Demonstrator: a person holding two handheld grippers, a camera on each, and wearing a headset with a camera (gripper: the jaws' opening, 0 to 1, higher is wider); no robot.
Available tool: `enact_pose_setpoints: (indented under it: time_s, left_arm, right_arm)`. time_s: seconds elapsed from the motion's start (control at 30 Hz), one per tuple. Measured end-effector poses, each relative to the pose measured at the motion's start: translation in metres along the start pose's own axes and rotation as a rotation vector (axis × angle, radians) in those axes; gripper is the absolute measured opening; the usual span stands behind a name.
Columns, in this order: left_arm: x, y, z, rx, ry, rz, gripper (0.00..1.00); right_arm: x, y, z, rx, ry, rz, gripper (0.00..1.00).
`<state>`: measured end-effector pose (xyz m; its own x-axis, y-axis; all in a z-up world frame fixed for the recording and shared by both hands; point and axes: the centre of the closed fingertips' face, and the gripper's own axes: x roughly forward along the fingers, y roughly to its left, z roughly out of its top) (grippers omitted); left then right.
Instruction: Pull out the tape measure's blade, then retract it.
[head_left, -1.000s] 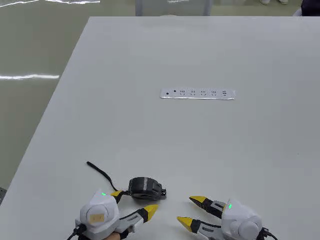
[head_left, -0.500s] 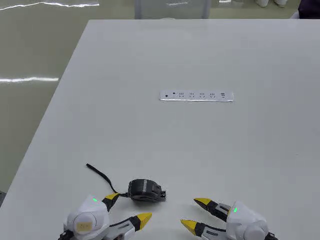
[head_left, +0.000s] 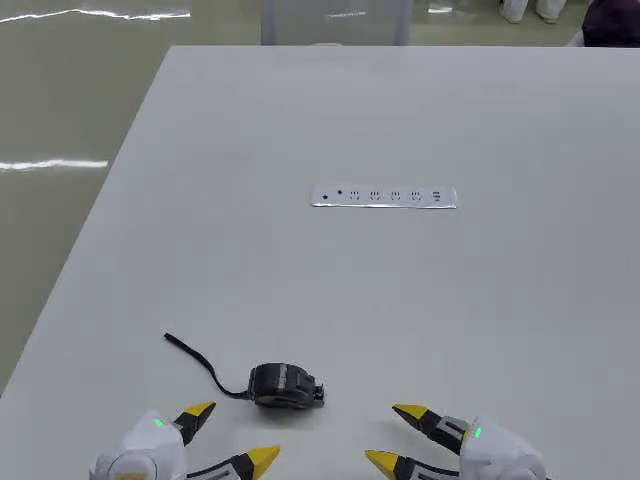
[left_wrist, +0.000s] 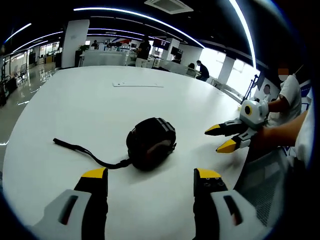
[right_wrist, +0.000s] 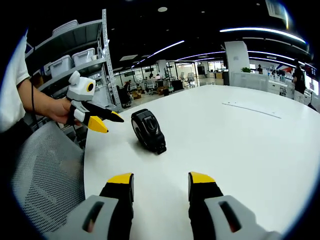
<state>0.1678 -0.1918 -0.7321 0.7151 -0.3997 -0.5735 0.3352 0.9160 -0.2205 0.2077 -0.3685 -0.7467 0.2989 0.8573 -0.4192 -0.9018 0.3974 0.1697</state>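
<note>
A black tape measure (head_left: 284, 386) lies on the white table (head_left: 400, 290) near its front edge, with a black wrist strap (head_left: 196, 355) trailing off to the left. No blade is drawn out. My left gripper (head_left: 229, 436) is open, just in front and left of the case (left_wrist: 150, 142), apart from it. My right gripper (head_left: 395, 437) is open too, to the right of the case (right_wrist: 148, 129), with nothing between its jaws. Each gripper view also catches the other gripper: the right one (left_wrist: 222, 138) and the left one (right_wrist: 104, 120).
A white power strip (head_left: 384, 197) lies flat in the middle of the table. The table's left edge drops to a shiny green floor (head_left: 60, 120). A grey mesh chair (right_wrist: 45, 170) stands at the near side. Shelving and people are far behind.
My left gripper has drawn back toward me and away from the tape measure, which stays put. The head camera has tilted a little. The right gripper has hardly moved.
</note>
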Motion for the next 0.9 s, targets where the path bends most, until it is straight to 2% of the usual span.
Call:
enact_pose_setpoints:
  time_s: [0.17,0.3,0.5,0.9]
  left_arm:
    - [-0.009,0.004,-0.002,0.008,-0.008,0.002,0.68]
    - [-0.017,0.009,-0.006,-0.01,-0.019,0.004,0.68]
    - [-0.023,0.011,-0.014,-0.006,-0.012,0.007,0.68]
    - [-0.035,0.01,-0.009,0.014,-0.028,-0.009,0.68]
  right_arm:
    - [-0.005,0.0,-0.001,0.001,0.001,-0.01,0.44]
    - [-0.01,0.0,-0.002,0.002,-0.001,-0.018,0.45]
    - [-0.02,-0.001,-0.001,0.004,-0.002,-0.034,0.46]
    - [-0.035,-0.002,0.004,-0.015,-0.005,-0.059,0.5]
